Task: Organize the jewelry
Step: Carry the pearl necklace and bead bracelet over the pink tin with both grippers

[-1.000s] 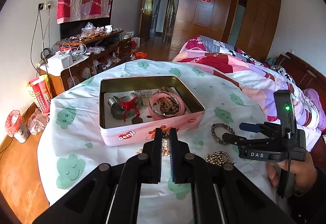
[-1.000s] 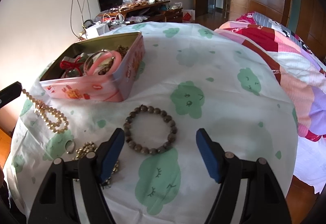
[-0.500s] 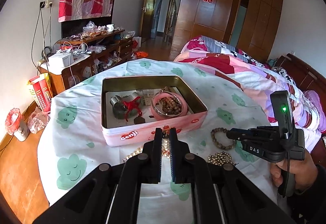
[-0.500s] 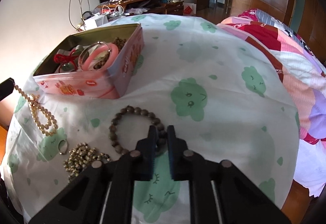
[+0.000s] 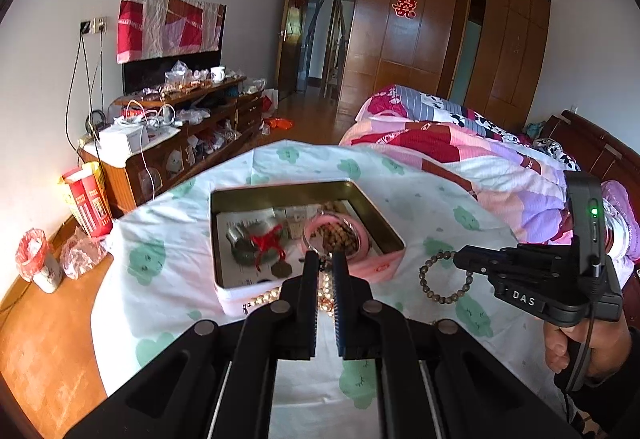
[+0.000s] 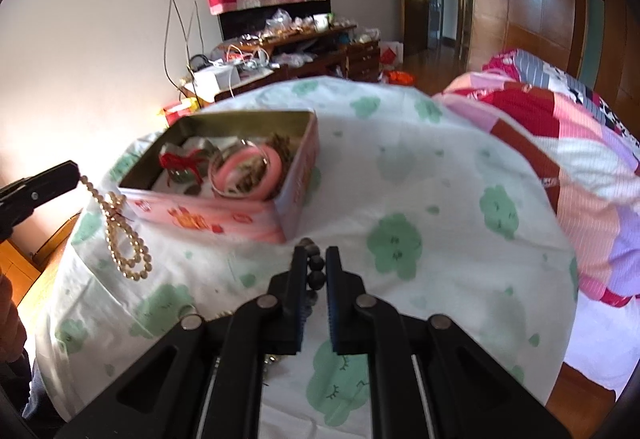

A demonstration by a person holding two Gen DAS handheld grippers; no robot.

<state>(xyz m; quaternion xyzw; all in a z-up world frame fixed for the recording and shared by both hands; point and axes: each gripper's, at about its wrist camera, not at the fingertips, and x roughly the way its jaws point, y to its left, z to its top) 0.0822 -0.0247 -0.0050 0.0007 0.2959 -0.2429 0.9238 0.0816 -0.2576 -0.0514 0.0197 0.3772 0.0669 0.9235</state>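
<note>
Left hand-held gripper (image 5: 323, 263) pinches a limp pearl necklace (image 6: 120, 235); right hand-held gripper (image 6: 316, 259) clamps a light, floppy wooden bead bracelet (image 5: 440, 279) by its beads

The open rectangular pink tin (image 5: 384, 268) showed a dull gold metal lining. Glossy cream pearl beads (image 6: 120, 235) shone; the dark wooden bead bracelet (image 5: 434, 279) looked matt. The white cotton cloth with green clouds (image 6: 440, 223) lay soft and creased.

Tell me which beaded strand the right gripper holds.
The dark bead bracelet, clamped in the right gripper; the pearl strand hangs from the left gripper.
</note>
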